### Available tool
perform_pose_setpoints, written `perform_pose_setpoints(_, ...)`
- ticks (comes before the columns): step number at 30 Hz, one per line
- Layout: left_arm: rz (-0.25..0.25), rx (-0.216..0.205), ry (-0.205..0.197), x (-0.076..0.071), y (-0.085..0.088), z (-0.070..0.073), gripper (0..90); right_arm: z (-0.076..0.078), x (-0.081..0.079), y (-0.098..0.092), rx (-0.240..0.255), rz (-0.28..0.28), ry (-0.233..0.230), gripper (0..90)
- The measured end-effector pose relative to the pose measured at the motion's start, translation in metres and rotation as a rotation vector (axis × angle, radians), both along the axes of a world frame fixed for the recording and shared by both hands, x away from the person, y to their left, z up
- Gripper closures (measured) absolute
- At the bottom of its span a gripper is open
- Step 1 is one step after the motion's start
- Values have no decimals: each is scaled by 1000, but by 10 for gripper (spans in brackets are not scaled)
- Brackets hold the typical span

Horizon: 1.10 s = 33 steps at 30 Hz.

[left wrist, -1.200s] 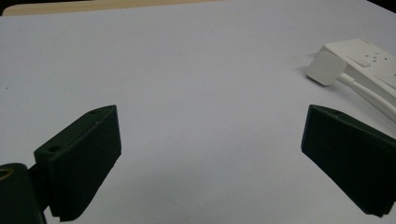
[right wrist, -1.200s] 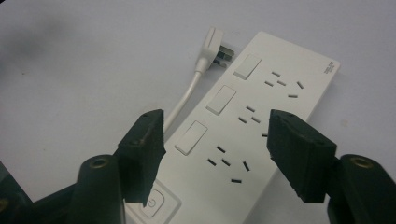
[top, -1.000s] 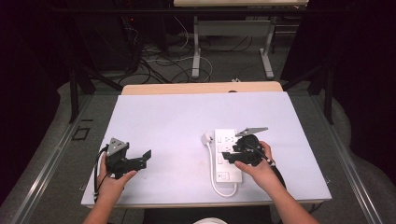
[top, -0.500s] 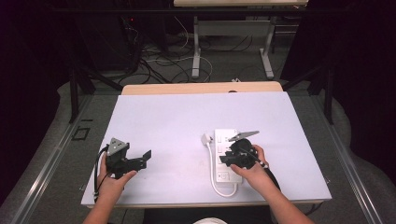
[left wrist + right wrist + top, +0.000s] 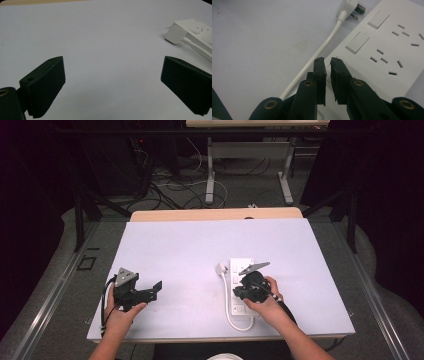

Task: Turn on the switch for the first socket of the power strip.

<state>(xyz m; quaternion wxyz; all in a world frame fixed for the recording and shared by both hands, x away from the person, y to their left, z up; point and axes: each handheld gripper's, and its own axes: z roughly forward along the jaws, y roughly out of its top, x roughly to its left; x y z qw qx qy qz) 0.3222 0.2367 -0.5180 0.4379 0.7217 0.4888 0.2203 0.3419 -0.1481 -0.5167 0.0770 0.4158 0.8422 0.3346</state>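
Right gripper [image 5: 327,65] has slid toward the person along the white power strip [image 5: 241,285] over the last second: it was near the strip's middle, now sits over the near half, by the left edge. Its jaws are nearly closed, pinching what looks like a thin wire paper clip [image 5: 337,60] at the strip's edge; the wire is faint, so hard to be sure it's actually held and not just lying on the strip. The strip lies flat on the table [image 5: 190,250], right of centre, with its cord looping off the near end and the plug [image 5: 220,269] lying loose just beside the far left corner.

Left gripper [image 5: 150,292] hasn't moved; jaws wide apart, nothing between them, hovering over bare table well apart from the strip.

Judgement: right side is mid-pickup or repositioning of the clip; left is idle.
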Motion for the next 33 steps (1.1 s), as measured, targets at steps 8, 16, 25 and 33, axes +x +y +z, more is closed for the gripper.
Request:
perform_pose_setpoints(8, 1, -1, 1, 0, 0, 0, 56, -3, 0, 5, -15, 19, -11, 878)
perform_pose_setpoints(16, 1, 0, 1, 0, 0, 0, 57, -6, 1, 6, -32, 35, -8, 900)
perform_pose_setpoints(25, 2, -4, 0, 0, 1, 0, 59, -7, 1, 6, -36, 48, 12, 900)
perform_pose_setpoints(33, 2, -4, 1, 0, 1, 0, 59, -6, 1, 5, -32, 41, 7, 896)
